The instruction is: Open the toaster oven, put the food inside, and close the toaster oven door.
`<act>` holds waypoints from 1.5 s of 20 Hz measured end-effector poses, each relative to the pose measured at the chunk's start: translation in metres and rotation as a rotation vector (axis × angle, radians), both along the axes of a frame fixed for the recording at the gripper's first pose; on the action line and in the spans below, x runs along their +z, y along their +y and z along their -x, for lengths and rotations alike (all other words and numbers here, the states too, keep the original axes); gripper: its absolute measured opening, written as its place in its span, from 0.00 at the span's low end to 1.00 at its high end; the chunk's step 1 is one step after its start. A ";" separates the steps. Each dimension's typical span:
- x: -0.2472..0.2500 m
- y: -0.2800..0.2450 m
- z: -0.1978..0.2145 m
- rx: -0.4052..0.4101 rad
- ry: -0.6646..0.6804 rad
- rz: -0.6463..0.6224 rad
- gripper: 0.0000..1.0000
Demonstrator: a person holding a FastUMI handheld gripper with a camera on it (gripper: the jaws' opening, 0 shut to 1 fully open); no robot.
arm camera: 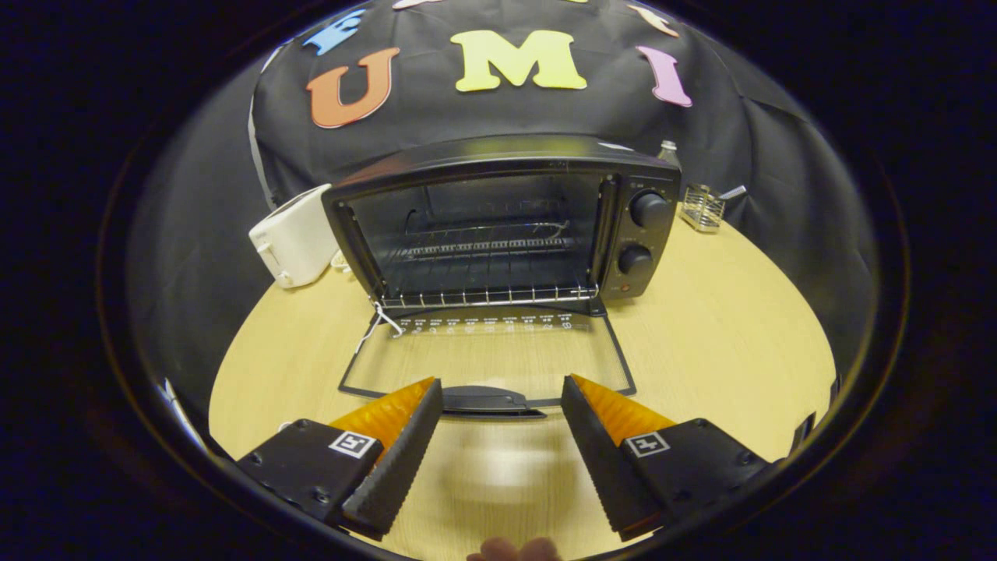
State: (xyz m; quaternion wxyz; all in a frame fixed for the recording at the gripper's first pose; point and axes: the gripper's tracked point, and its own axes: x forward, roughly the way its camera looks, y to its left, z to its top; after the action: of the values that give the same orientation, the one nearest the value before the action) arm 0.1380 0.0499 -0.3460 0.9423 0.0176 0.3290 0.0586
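Note:
A black toaster oven [646, 234] stands on the round wooden table [724, 343], beyond my fingers. Its glass door [491, 354] is folded all the way down and lies flat toward me. The door's handle [487, 400] sits just ahead of my fingertips. Inside the oven a wire rack [483, 294] rests at the front and the cavity looks bare. My gripper [502, 386] is open, with nothing between its fingers. It hovers over the table just short of the door handle.
A white toaster [294, 236] stands left of the oven. A small wire basket [702, 207] and a bottle top [668, 149] are behind the oven's right side. A fingertip of a person [514, 549] shows at the near table edge.

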 end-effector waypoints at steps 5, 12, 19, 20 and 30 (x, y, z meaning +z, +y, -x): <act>0.049 0.000 0.017 0.053 -0.077 0.022 1.00; 0.118 0.005 0.061 0.140 -0.142 -0.002 1.00; 0.114 0.046 0.115 0.274 -0.003 -0.107 1.00; 0.107 0.052 0.119 0.280 0.033 -0.128 1.00; 0.024 0.105 0.145 0.280 0.382 -0.258 1.00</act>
State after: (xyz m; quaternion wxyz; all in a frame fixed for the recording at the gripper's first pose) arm -0.0071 0.1550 -0.3223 0.8358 0.1027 0.4900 0.2255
